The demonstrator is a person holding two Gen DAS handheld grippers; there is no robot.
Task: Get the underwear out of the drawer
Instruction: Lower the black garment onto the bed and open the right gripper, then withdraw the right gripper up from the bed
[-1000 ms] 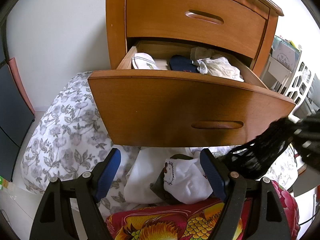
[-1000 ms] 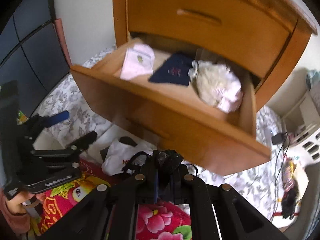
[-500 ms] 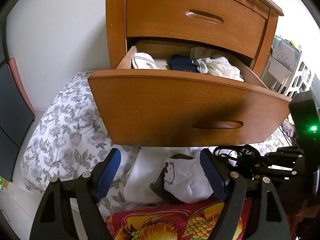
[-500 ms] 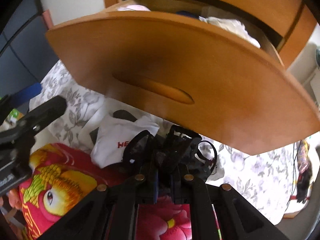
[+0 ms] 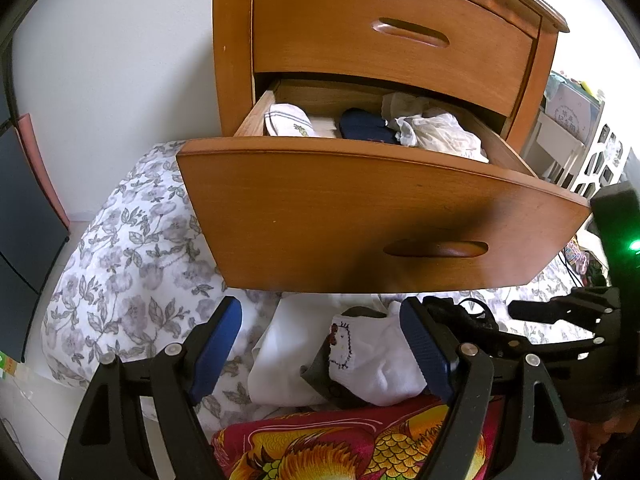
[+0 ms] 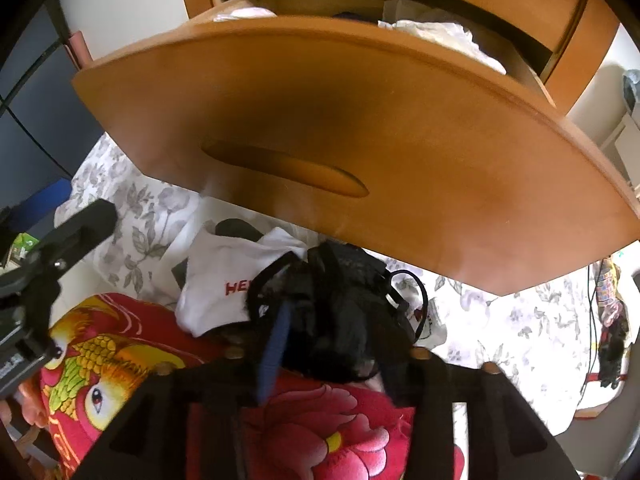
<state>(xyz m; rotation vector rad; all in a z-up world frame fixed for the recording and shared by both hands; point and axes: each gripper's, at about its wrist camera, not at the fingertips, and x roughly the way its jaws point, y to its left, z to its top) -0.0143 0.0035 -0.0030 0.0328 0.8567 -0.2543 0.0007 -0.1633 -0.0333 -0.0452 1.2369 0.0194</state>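
Right gripper had just been opening, fingers parted, black underwear loose between them on the bed below the open drawer. Left gripper open, empty, over white underwear. More garments stayed in the drawer.

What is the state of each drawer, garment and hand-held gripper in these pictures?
Upper drawer: closed.
Lower drawer: pulled out, clothes inside.
Black lace underwear: out of the drawer, lying on the pile below, between the fingers.
White cartoon-cat underwear: lying crumpled on the pile.
Right hand-held gripper: jaws just opened, garment between them, pads no longer pressing.
Left hand-held gripper: open, holding nothing.
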